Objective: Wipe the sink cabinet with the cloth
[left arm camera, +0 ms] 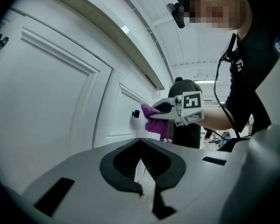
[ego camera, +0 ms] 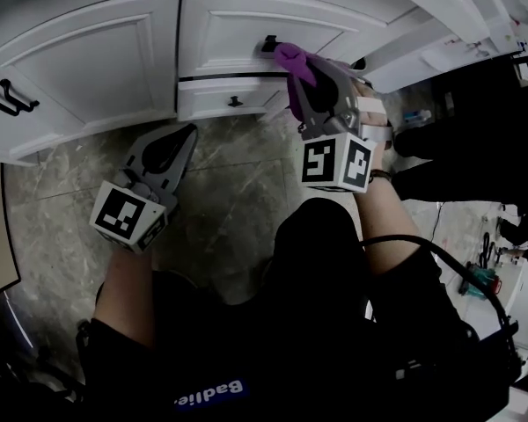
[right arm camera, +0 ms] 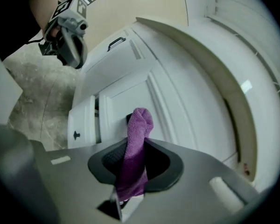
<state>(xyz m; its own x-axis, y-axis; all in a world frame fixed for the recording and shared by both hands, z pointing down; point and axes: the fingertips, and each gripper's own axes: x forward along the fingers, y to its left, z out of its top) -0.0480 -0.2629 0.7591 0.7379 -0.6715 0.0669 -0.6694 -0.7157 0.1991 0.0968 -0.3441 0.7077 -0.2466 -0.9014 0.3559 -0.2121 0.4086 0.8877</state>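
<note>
cloth (right arm camera: 139, 125): purple, bunched into a narrow roll, clamped in the right gripper (ego camera: 292, 76). Jaws are closed on its lower half, and the top sticks out past the tips. In the head view it sits upper centre, against the upper drawer front (ego camera: 238, 29) of the white sink cabinet (ego camera: 79, 69), right at the black knob (ego camera: 268, 42). I can't tell if it's touching the knob or just beside it.

Risks as I read them:
- Snag: a stroke across the knob could catch the loose tip and drag the roll out of the jaws. The grip is only on a thin fold.
- Poor coverage: only the rounded end meets the panel, so each pass wipes a thin stripe. Recessed panel edges are likely missed.
- Hard contact: little cloth past the tips. Tilt in too far and the grey jaw shell rubs the paint instead of the fabric.
- Lower drawer (ego camera: 224, 99) looks slightly ajar, with a dark gap above it. A downward stroke could catch its top edge or shove it.

left gripper (ego camera: 187, 132): jaws together, nothing in them, idle at centre left over the marble floor (ego camera: 238, 192), close to the cabinet base. A body shift could knock it into the door.

Black cable (ego camera: 414, 244) loops off the right forearm at lower right and could tug on a long reach.
</note>
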